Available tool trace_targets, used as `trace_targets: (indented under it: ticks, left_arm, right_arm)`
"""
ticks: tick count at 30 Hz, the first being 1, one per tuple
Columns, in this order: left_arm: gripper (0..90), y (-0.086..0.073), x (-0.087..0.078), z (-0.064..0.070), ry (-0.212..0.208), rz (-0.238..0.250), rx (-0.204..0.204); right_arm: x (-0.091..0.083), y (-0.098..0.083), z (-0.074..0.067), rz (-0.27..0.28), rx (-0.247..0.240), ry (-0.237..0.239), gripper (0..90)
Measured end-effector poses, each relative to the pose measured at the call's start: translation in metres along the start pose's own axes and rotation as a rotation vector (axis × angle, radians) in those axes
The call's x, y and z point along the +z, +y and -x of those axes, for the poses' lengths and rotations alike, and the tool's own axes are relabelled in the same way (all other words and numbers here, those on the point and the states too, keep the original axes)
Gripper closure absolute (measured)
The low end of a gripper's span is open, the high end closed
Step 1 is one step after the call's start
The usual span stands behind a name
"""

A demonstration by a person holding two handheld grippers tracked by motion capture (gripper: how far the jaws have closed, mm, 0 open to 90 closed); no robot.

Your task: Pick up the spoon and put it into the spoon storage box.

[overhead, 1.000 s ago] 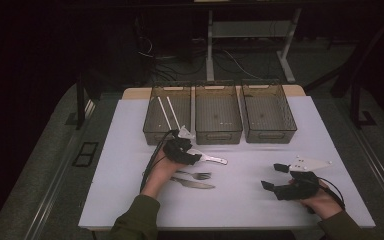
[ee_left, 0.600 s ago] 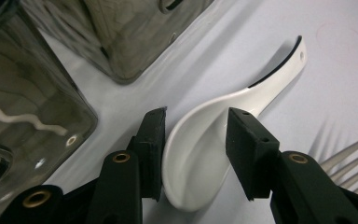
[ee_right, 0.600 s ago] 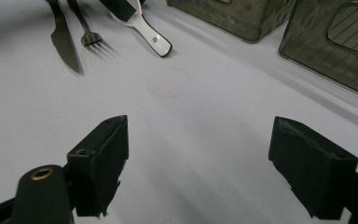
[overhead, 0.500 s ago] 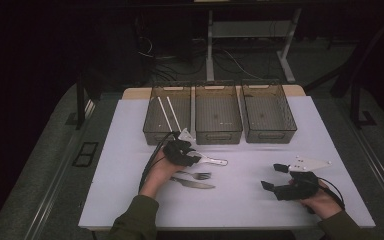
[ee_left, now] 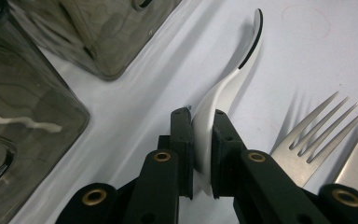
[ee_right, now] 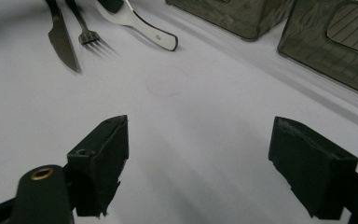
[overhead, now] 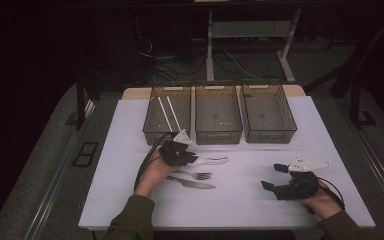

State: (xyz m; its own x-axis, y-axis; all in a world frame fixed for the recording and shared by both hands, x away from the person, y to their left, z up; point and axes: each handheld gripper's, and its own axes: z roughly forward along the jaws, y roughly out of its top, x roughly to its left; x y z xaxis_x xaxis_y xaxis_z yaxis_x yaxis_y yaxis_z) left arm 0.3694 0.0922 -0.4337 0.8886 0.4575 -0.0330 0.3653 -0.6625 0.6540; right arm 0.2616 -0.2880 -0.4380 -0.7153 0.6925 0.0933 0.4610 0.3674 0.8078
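Note:
A white spoon [ee_left: 242, 65] lies on the white table, and my left gripper [ee_left: 204, 121] is shut on its wide end; the jaws have just been closing on it. From above, the left gripper [overhead: 190, 159] sits just in front of the left bin, with the spoon [overhead: 212, 160] sticking out to its right. A metal fork [overhead: 195, 175] and a knife [overhead: 192, 184] lie side by side right below it. My right gripper [overhead: 273, 176] rests at the table's right, open, with only bare table between its jaws [ee_right: 200, 158].
Three dark see-through bins stand in a row at the back: left [overhead: 155, 136], middle [overhead: 218, 136], right [overhead: 270, 135]. Two white sticks [overhead: 166, 112] lie in the left one. A faint red ring [ee_right: 165, 86] marks the table ahead of the right gripper.
The left gripper's jaws have closed on the spoon, with the hand shifting only slightly. The right hand and gripper have stayed still.

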Motion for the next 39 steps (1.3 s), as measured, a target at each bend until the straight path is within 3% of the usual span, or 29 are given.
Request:
trace_targets:
  ticks: [4, 10, 19, 24, 30, 32, 39]
  left_arm:
    - [81.1, 0.001, -0.001, -0.002, 0.007, -0.002, 0.024]
    - [81.3, 0.001, -0.001, 0.001, -0.003, 0.010, 0.001]
    - [81.3, 0.006, -0.014, 0.005, 0.007, 0.065, 0.012]
    - [81.3, 0.008, -0.019, 0.007, 0.011, 0.085, 0.011]
    - [81.3, 0.010, -0.025, 0.007, 0.003, 0.106, 0.003]
    - [81.3, 0.010, -0.027, 0.007, 0.005, 0.112, 0.000]
    - [81.3, 0.016, -0.033, 0.007, 0.006, 0.139, -0.008]
  right_arm:
    - [0.000, 0.000, 0.000, 0.002, 0.001, -0.001, 19.9]
    - [-0.001, 0.000, 0.000, 0.004, 0.001, 0.003, 19.9]
    - [0.000, 0.000, -0.001, 0.004, -0.007, 0.006, 19.7]
    - [0.004, -0.001, -0.003, -0.009, -0.003, 0.020, 11.1]
    - [0.004, -0.001, -0.004, 0.000, 0.030, 0.012, 10.3]
    - [0.005, -0.001, -0.004, -0.001, 0.041, 0.021, 2.0]
    - [0.007, -0.003, -0.005, -0.024, 0.044, 0.025, 1.4]
